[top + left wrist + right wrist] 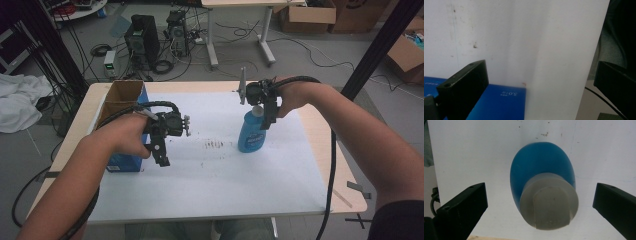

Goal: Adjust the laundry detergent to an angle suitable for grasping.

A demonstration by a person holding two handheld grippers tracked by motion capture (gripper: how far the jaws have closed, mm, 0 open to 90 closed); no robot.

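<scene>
A blue bottle (251,131) with a pale cap stands upright on the white sheet (210,180), right of centre. My right gripper (269,120) hangs just above it, open. In the right gripper view the bottle's cap (549,203) and blue shoulder lie straight below, between the spread jaws without touching them. A blue carton with an open brown top (123,97) stands at the sheet's left edge. My left gripper (161,155) is beside its near right corner, open and holding nothing. The left gripper view has the carton's blue face (499,101) at the bottom left, by the left jaw.
A smear of small brown marks (214,144) lies on the sheet between carton and bottle. The wooden table edge (345,190) frames the sheet. Behind the table are computer towers (142,37), cables on the floor, another desk and cardboard boxes (307,15). A black post (380,45) rises at right.
</scene>
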